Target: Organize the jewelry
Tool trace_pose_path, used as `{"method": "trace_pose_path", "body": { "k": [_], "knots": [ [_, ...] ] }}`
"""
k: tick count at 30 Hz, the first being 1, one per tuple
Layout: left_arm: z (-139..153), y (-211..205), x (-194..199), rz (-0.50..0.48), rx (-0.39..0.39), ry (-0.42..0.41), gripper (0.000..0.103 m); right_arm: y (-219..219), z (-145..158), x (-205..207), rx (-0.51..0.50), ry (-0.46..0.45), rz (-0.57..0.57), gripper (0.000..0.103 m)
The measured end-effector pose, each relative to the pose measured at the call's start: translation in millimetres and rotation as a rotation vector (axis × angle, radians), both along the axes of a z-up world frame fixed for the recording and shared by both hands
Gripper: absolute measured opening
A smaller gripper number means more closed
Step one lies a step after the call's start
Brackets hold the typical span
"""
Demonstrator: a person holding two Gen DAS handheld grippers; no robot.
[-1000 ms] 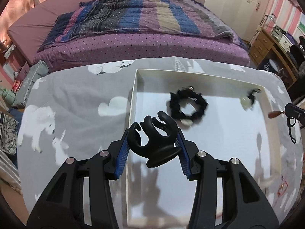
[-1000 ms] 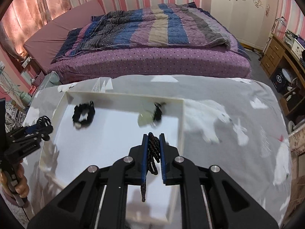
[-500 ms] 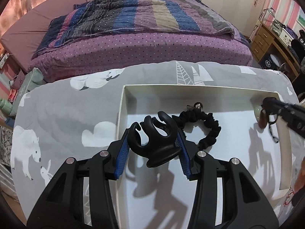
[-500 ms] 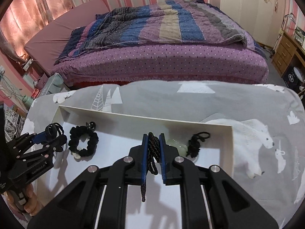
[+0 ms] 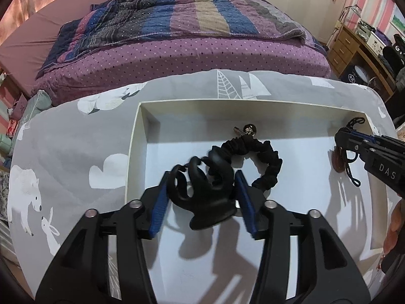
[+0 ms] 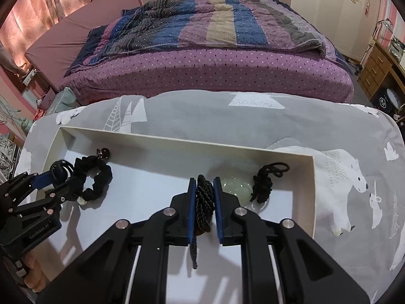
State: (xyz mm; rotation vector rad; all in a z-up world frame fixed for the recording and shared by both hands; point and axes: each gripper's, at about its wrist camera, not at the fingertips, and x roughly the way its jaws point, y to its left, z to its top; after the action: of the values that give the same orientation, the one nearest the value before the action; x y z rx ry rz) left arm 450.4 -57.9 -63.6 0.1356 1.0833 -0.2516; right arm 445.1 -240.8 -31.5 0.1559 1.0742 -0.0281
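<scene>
A shallow white tray (image 5: 136, 136) (image 6: 177, 140) lies on the grey animal-print cloth. My left gripper (image 5: 202, 179) has its jaws wider now, and the black claw hair clip (image 5: 202, 192) sits tilted and blurred between them, over the tray's left part. A black scrunchie (image 5: 263, 157) (image 6: 98, 179) with a small bead charm (image 5: 249, 129) lies just beyond it. My right gripper (image 6: 205, 190) is shut on a black braided cord (image 6: 203, 202) over the tray's right part. A pale green jade pendant (image 6: 234, 186) on a knotted black cord (image 6: 263, 182) lies in front of it.
A purple dotted bed (image 6: 215, 58) with a striped quilt stands just beyond the cloth-covered table. Wooden drawers (image 6: 379, 68) stand at the far right. The right gripper also shows at the right edge of the left wrist view (image 5: 339, 136).
My left gripper's jaws have spread and the claw clip has tipped and slipped lower between them. Both grippers have moved further in over the tray. The right grip on the cord is unchanged.
</scene>
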Motion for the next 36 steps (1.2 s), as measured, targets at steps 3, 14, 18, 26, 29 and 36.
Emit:
{"method": "trace_pose_path", "body": {
  "k": [3,14,18,26,29,36],
  "knots": [
    [5,1,-6,0.006,-0.004,-0.014,0.072,-2,6,-6,-0.005,-0.012,-0.009,0.047],
    [49,1,-58,-0.015,-0.034,-0.082,0.095,-37,63,-71,-0.086,-0.064,-0.066,0.062],
    [67,10,-82,-0.005,-0.031,-0.115,0.1,-53,81,-105,-0.118,-0.058,-0.098,0.072],
    [84,34,-131,0.047,0.02,-0.152,0.1,-70,93,-174,-0.232,-0.032,-0.145,0.089],
    [84,35,-149,0.049,0.02,-0.155,0.1,-70,90,-198,-0.243,-0.024,-0.14,0.089],
    [84,30,-208,0.023,0.01,-0.162,0.1,-68,75,-241,-0.263,-0.006,-0.127,0.089]
  ]
}}
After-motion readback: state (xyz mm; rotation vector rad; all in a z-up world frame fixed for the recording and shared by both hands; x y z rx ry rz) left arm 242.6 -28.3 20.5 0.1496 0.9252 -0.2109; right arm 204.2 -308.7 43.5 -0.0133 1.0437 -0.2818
